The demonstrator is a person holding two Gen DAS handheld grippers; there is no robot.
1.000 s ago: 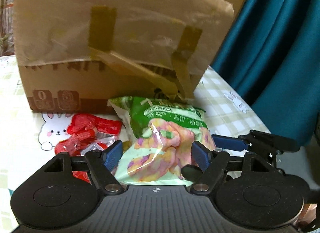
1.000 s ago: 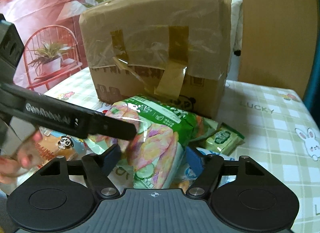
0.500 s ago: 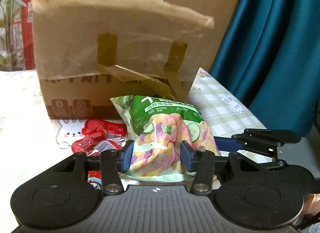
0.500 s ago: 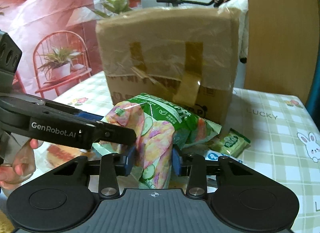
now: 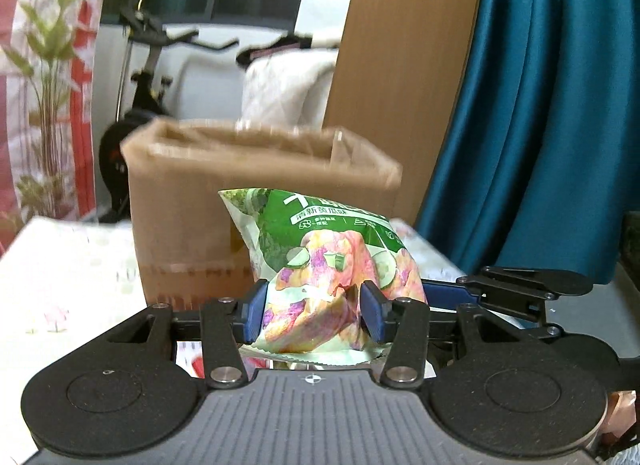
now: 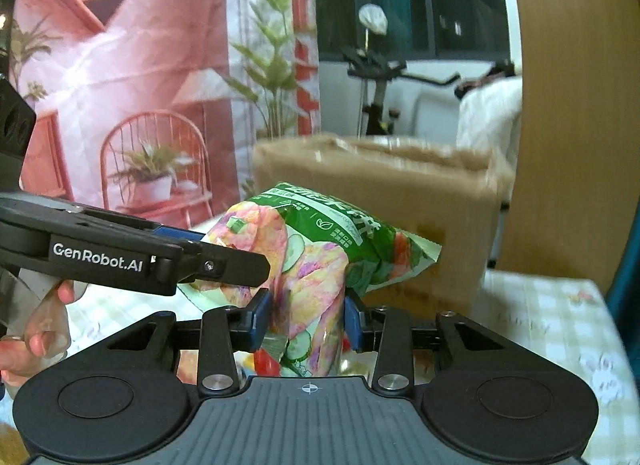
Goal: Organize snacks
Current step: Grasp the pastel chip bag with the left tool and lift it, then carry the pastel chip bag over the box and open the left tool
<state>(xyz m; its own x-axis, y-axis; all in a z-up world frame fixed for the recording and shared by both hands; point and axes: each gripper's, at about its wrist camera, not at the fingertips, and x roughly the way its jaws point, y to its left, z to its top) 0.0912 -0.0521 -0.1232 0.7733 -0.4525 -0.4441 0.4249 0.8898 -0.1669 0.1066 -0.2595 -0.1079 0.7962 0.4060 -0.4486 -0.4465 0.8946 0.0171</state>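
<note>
Chip bag [image 5: 320, 277] is now hanging clear of the table, both grippers having closed onto it and raised it within the last second. Left gripper [image 5: 312, 311] and right gripper [image 6: 306, 319] are pinching its near end. Beyond, the cardboard box [image 5: 188, 217] is showing its open top, likely the destination.

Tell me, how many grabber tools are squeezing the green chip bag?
2. The left gripper pinches one bottom corner of the chip bag, and the right gripper pinches the other, holding it up in front of the cardboard box.
</note>
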